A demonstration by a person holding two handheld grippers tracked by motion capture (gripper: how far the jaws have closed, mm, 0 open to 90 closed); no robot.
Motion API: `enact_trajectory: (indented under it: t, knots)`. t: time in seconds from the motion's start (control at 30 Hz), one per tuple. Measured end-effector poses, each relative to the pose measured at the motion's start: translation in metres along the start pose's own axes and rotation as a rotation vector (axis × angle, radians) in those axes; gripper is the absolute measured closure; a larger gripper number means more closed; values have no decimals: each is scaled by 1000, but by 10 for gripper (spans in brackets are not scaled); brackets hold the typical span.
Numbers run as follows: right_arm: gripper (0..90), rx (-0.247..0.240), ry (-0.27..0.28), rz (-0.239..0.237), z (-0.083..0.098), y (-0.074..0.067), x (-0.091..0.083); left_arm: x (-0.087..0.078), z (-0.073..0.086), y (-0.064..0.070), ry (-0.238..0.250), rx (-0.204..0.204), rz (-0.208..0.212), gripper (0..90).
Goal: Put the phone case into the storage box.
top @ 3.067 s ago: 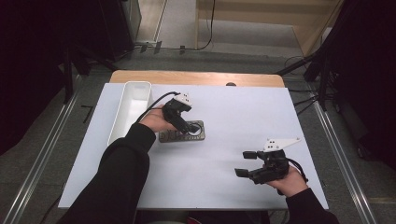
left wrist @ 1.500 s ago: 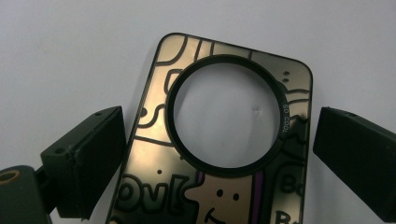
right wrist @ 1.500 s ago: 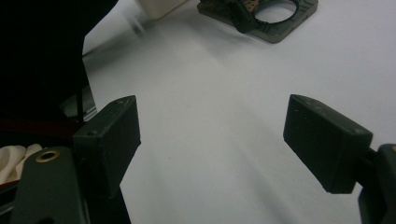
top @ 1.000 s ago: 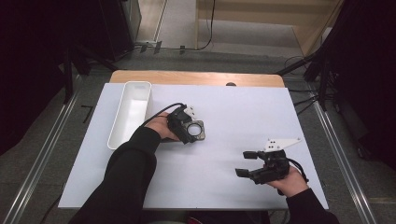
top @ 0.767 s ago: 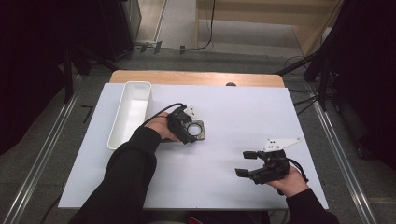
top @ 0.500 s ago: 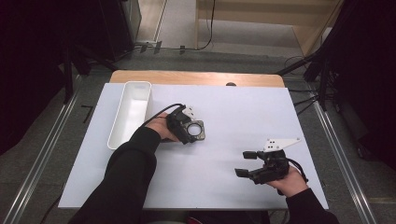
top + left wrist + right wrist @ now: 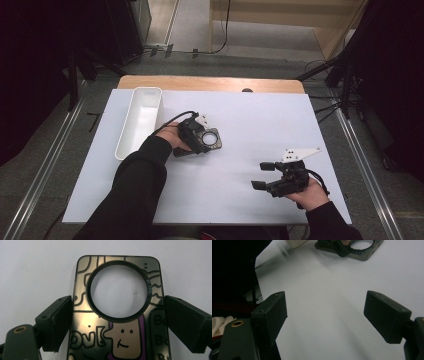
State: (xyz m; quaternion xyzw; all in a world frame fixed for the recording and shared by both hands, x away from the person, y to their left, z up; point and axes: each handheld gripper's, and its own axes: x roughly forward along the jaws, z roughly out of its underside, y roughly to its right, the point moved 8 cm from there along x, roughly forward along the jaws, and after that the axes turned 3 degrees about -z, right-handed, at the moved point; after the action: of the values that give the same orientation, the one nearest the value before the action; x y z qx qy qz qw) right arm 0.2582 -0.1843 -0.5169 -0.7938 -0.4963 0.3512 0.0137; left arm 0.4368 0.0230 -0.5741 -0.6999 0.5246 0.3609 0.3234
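Observation:
A flat bronze plate (image 7: 117,340) with a large round hole and black cartoon drawings lies on the white table, left of centre (image 7: 212,138). My left gripper (image 7: 118,315) lies low over it, one jaw at each long edge. Its jaws have just been closing, and the pads (image 7: 60,320) now meet the plate's sides. The high view shows that gripper (image 7: 197,142) in the person's left hand. My right gripper (image 7: 262,175) rests near the table's front right, jaws wide apart with nothing between them (image 7: 324,310). It points toward the plate (image 7: 362,251).
A long white tray (image 7: 140,120) stands at the table's left, close behind the left hand. A wooden strip (image 7: 210,83) runs along the far edge. Metal rails (image 7: 360,165) flank the table. Bare white tabletop (image 7: 270,125) lies between the two hands.
Since the earliest frame my left gripper has come down from above and settled flat over the plate. Over the last second neither hand has visibly moved.

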Motion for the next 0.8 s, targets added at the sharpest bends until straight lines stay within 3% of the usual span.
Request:
enact_trajectory:
  t: [0.23,0.4,0.5,0.8]
  knots:
    - [178,6,-2,0,1,0,0,0,0,0,-6,2,2,111]
    - [178,7,-2,-1,1,1,0,-2,-1,1,-9,-19,19,112]
    - [178,10,-2,-1,1,1,0,-4,-3,2,4,-53,38,112]
    - [178,10,-2,0,1,1,0,-20,-17,2,69,-94,32,111]
